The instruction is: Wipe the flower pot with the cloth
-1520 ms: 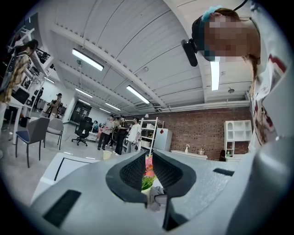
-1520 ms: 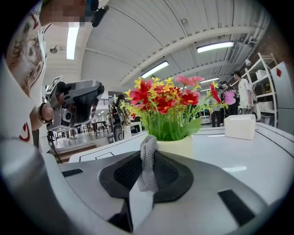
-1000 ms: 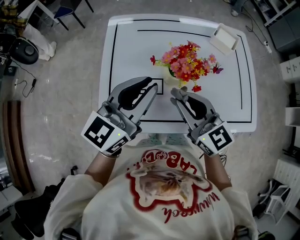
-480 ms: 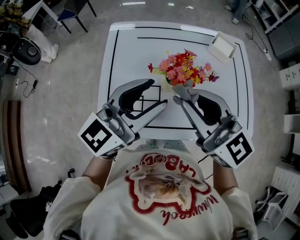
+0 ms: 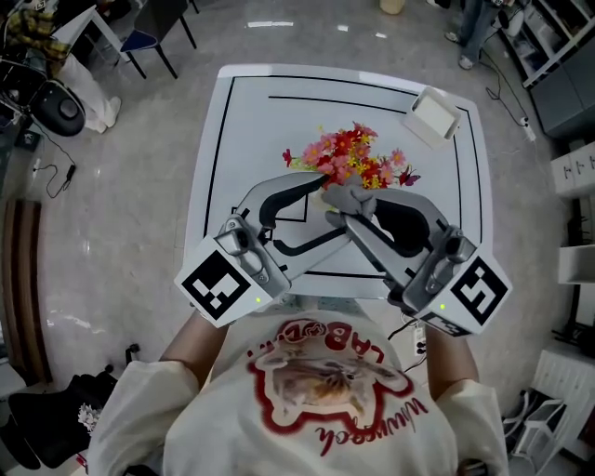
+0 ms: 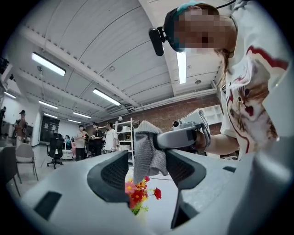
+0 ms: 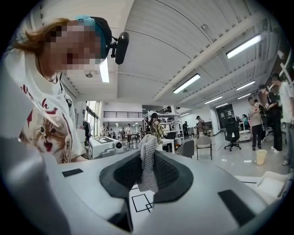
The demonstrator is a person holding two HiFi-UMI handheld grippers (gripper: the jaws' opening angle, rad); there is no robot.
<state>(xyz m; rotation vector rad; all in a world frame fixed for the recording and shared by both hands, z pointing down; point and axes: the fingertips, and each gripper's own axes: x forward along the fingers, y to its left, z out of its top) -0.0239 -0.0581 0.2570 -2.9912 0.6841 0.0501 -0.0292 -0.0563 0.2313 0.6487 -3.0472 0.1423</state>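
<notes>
A bunch of red, pink and yellow flowers (image 5: 353,160) hides the flower pot, which stands mid-table on the white table (image 5: 244,121). My right gripper (image 5: 342,208) is shut on a grey cloth (image 5: 351,196) and holds it up just in front of the flowers. In the right gripper view the cloth (image 7: 147,160) hangs pinched between the two pads. My left gripper (image 5: 335,211) has just been opening its jaws; they stand wide, with the right gripper's tip and the cloth (image 6: 146,153) between them, untouched. The flowers (image 6: 138,196) show below, between the left jaws.
A white box (image 5: 435,115) lies at the table's far right corner. Black lines mark the tabletop. Chairs (image 5: 153,28) and cables stand on the floor to the left, shelving to the right. Several people stand in the room behind.
The left jaws went from shut to wide open. Both grippers rose and drew together, so the right gripper's cloth now sits between the left jaws.
</notes>
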